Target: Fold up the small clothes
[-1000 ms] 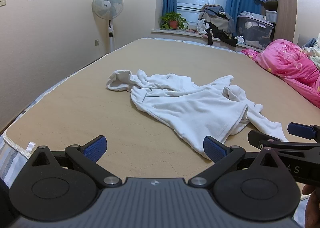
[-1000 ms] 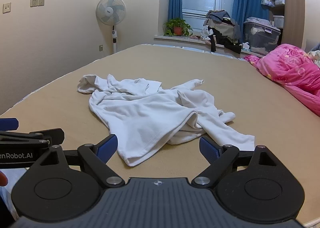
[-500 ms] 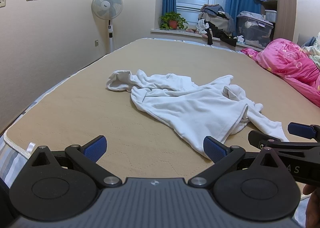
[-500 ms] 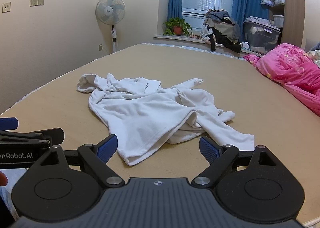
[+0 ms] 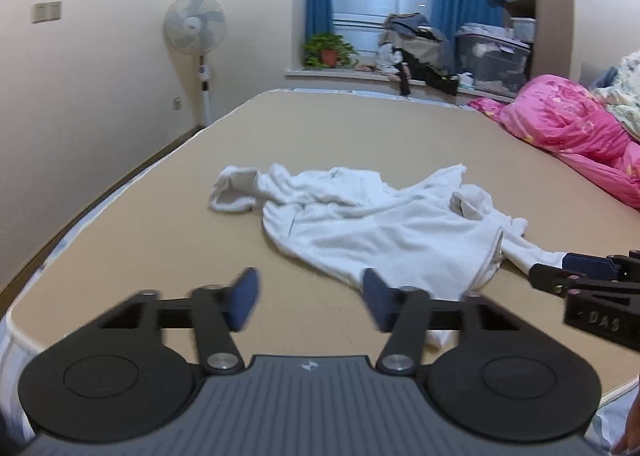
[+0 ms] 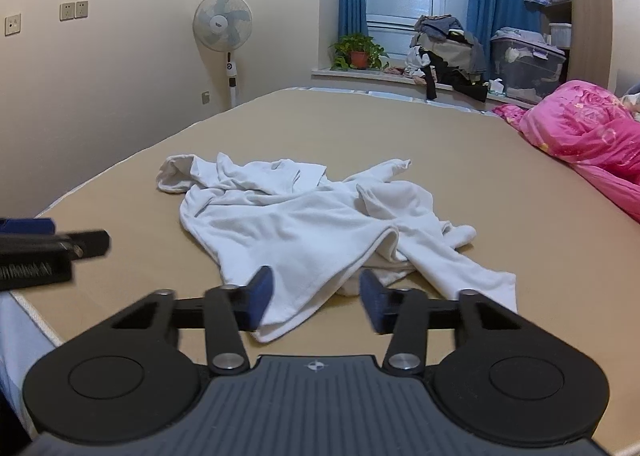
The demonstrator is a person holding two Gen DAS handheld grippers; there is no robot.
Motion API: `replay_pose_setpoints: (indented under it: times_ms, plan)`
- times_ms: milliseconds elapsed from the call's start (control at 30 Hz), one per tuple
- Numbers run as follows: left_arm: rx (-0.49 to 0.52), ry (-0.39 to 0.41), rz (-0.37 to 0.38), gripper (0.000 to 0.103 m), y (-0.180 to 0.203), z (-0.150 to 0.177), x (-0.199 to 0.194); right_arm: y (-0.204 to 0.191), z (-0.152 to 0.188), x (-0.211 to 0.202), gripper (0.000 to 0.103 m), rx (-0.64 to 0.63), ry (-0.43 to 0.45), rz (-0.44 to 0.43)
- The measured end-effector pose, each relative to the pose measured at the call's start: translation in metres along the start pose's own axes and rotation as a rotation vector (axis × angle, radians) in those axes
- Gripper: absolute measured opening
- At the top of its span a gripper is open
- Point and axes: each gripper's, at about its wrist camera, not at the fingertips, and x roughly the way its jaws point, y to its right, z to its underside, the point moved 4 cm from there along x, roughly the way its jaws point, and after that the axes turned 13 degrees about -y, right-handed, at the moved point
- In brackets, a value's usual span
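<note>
A crumpled white garment (image 5: 380, 223) lies spread on the tan bed cover (image 5: 160, 236), one sleeve trailing toward the near right. My left gripper (image 5: 310, 300) hovers over the cover just left of the garment's near hem; its jaws are closing with nothing between the blue pads. My right gripper (image 6: 316, 304) hangs above the near hem of the garment (image 6: 300, 223). Its jaws are closing too, and the pads press on nothing. Each gripper shows at the edge of the other's view: the right gripper (image 5: 580, 276) and the left gripper (image 6: 52, 240).
A pink quilt (image 6: 592, 139) is heaped at the bed's right side. A standing fan (image 6: 224, 27) stands by the left wall. The windowsill beyond the bed holds a potted plant (image 6: 358, 51), a clothes pile and a plastic box. The bed's near edge runs just below both grippers.
Both grippers' jaws have narrowed from wide open to about half. The left gripper has shifted a little and its view is slightly blurred. The garment has not moved.
</note>
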Motion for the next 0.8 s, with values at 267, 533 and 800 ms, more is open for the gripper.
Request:
replay_pose_setpoints:
  times_ms: [267,533,800]
  plan:
    - [0.162,-0.052,0.048,0.019,-0.027,-0.064,0.082,0.016,-0.028,0.054,0.044,0.139,-0.117,-0.120]
    - [0.085,-0.210,0.064,0.031,-0.055,-0.071,0.207,0.006,-0.014,0.128,0.056,0.271,-0.279,-0.174]
    - [-0.116,-0.323,0.174,0.054,-0.077,-0.067,0.262,-0.013,-0.005,0.153,0.031,0.162,-0.312,-0.097]
